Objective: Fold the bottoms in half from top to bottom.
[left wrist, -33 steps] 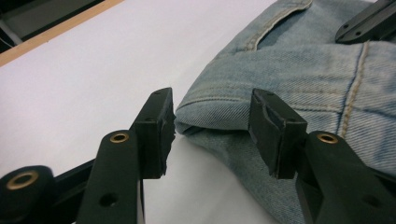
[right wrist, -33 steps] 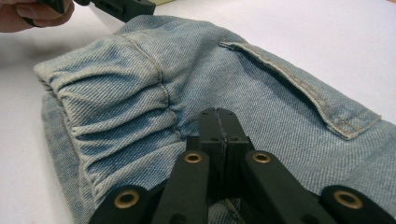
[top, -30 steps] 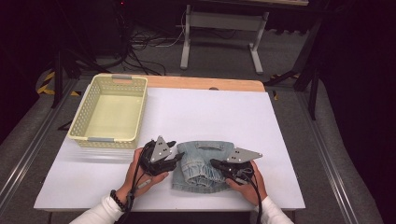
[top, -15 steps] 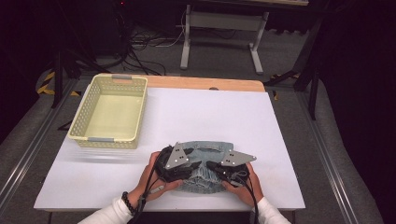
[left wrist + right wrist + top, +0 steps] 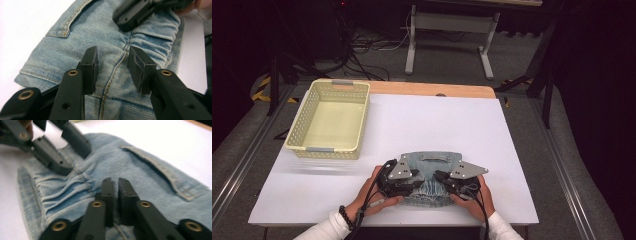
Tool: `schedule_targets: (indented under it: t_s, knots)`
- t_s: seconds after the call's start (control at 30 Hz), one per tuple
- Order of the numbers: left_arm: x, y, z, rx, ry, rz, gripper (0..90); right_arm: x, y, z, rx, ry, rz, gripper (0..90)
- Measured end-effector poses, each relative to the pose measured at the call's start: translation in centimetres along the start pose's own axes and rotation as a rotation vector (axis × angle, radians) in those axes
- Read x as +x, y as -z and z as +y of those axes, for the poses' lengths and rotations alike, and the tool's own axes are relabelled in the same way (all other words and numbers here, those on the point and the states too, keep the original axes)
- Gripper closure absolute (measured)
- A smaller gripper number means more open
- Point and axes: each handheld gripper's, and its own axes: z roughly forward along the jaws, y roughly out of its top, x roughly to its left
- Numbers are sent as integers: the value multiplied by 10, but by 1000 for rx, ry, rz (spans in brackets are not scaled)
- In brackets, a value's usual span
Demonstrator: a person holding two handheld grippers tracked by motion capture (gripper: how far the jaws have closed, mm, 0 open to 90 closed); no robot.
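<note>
White counter is seen bearing folded denim at its 6 o'clock edge. Left gripper, jaws spread but just narrowed, straddles a seam. Right gripper, jaws barely parted, just opening, rests on bunched denim.

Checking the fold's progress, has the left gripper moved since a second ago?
Yes. In the high view the left gripper has gone rightward, away from the yellow basket, onto the folded denim garment; its jaws have just been closing.
</note>
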Motion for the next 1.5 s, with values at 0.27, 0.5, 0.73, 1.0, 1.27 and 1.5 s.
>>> schedule_targets:
  t_s: [0.27, 0.5, 0.73, 1.0, 1.27, 1.5]
  knots:
    - [0, 0, -1, 10, -2, -10, 611, -12, 15, 2, -88, -45, -142, 683]
    - [0, 0, -3, 13, -16, -14, 611, -29, 17, -8, -61, -87, -247, 701]
    - [1, 6, -3, -1, -30, -7, 606, -9, 13, -16, 17, -23, -125, 900]
    - [-4, 13, 0, -11, -51, 35, 584, 9, 22, -21, 10, -41, -109, 900]
    - [-1, 22, 2, -35, -29, 74, 492, 19, 26, -23, 18, -42, -107, 900]
    - [12, 35, 3, -77, 65, 216, 265, 20, 25, -23, 31, -9, -114, 900]
